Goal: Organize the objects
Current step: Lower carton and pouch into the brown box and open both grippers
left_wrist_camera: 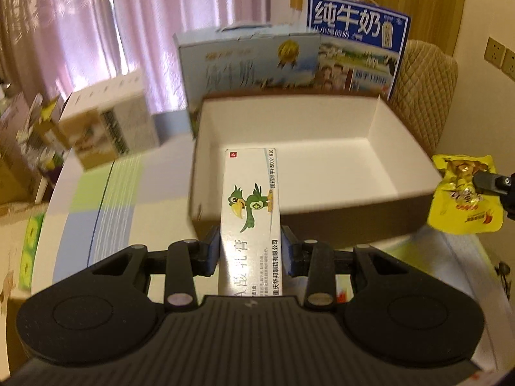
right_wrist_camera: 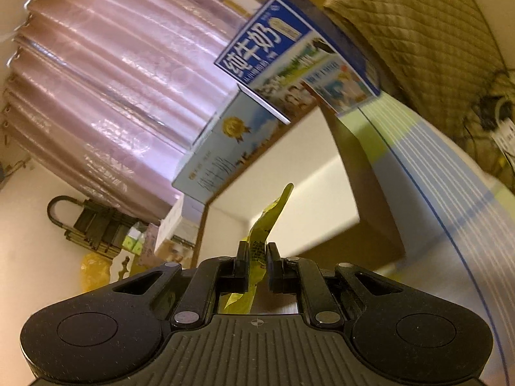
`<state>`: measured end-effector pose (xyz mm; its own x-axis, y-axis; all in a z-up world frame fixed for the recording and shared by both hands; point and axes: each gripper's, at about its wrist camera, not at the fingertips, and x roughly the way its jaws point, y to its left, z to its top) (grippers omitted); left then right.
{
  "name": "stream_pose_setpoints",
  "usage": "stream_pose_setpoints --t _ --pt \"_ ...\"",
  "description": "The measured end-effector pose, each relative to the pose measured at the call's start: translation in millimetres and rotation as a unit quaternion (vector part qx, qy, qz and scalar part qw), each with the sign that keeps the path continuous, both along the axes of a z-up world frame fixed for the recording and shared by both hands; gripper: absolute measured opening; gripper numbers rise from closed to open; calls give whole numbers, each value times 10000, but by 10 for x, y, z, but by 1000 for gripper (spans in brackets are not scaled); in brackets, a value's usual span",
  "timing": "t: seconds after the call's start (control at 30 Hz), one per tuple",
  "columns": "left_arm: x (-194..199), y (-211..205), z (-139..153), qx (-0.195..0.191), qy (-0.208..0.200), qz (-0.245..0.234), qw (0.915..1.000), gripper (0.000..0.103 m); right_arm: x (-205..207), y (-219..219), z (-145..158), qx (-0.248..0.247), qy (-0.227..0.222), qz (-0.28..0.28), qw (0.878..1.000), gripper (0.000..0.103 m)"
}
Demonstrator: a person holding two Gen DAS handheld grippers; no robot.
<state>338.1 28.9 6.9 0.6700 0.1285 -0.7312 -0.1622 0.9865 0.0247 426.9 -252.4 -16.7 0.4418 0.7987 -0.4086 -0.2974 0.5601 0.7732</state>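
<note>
The left gripper [left_wrist_camera: 250, 251] fingers pinch a long medicine box [left_wrist_camera: 249, 212] over the open cardboard tray's [left_wrist_camera: 370, 128] near wall; the right gripper [right_wrist_camera: 257, 265] fingers pinch a yellow snack packet [right_wrist_camera: 268, 222] just beside the tray.

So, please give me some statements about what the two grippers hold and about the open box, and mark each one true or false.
1. The left gripper holds a long white carton with a green bird between its jaws. True.
2. The right gripper is empty. False: its jaws are shut on a yellow snack packet.
3. The open cardboard box has a white inside with nothing lying in it. True.
4. The box is closed with a lid. False: it is open at the top.
5. Two milk cartons stand behind the box. True.
</note>
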Motion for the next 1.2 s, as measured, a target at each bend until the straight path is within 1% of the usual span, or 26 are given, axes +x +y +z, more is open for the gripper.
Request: stream_pose_setpoints --t 0.13,0.33,0.47,0.63,0.8,0.93,1.07,1.2 --pt "380 -103 38 9 -34 -2 10000 34 287 169 12 -84 -84 182 9998 6" --pt "883 -247 -26 6 83 -11 10000 34 672 447 -98 -318 32 573 9978 6" --pt "1187 -290 -155 -32 249 81 9997 34 865 632 -229 -636 159 817 9945 6" --pt "1477 -299 -391 -145 571 225 9980 34 1022 836 -427 -1056 358 1137 9872 6" --pt "1625 -306 -610 -207 852 308 9957 34 1098 970 -578 -1351 445 1369 9803 6" --pt "1683 -321 -767 -260 1024 327 9939 34 1144 1011 -649 -1462 496 1472 9770 6" --pt "1721 -352 -903 -322 1196 313 9918 34 1143 1041 -640 -1526 457 1546 9751 6" --pt "1746 -367 -978 -355 1270 298 9908 34 1139 1061 -617 -1593 391 1574 9738 6"
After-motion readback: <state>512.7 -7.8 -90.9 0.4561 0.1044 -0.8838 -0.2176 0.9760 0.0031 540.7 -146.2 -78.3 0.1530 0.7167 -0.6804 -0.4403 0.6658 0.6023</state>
